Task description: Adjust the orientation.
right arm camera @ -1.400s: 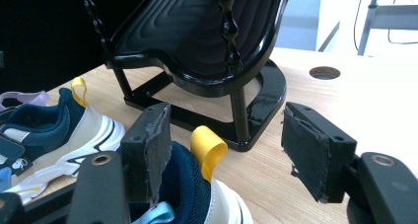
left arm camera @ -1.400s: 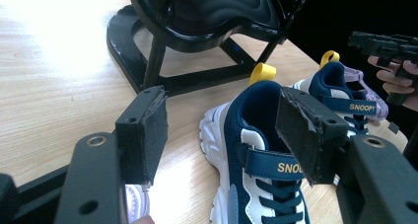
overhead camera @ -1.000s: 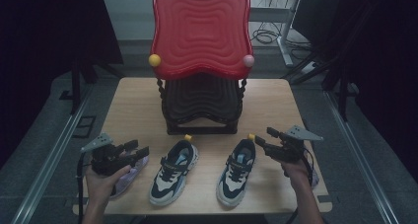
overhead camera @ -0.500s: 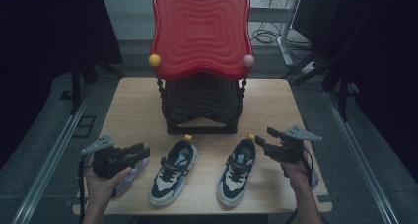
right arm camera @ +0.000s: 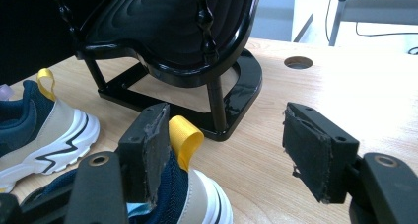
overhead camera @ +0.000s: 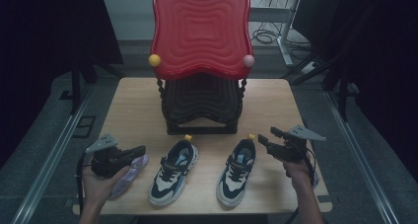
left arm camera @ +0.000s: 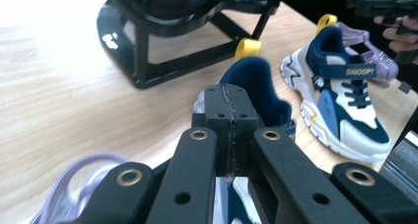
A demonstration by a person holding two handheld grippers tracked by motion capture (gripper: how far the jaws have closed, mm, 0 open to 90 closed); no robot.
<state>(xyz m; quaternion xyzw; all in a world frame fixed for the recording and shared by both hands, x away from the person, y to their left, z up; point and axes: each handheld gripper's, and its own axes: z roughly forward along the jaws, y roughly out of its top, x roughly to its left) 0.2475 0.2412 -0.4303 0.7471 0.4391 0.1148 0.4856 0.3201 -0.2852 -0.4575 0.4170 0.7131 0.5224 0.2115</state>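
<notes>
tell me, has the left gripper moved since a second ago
Yes, slightly. The left gripper has drawn back toward the table's near edge, away from the left shoe.

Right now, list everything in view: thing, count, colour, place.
sneakers: 2, navy, white and beige with yellow heel loops, side by side at the table's near edge, heels toward the rack.
rack: 1, black tiers under a red wavy top tray, mid-table behind the sneakers.
lilac sandal: 1, translucent, near-left corner under the left gripper.
table: 1, light wood.
left gripper: 1, black, jaws shut, left of the sneakers.
right gripper: 1, black, jaws open, at the right sneaker's heel.
hands: 2, holding the grippers.
</notes>
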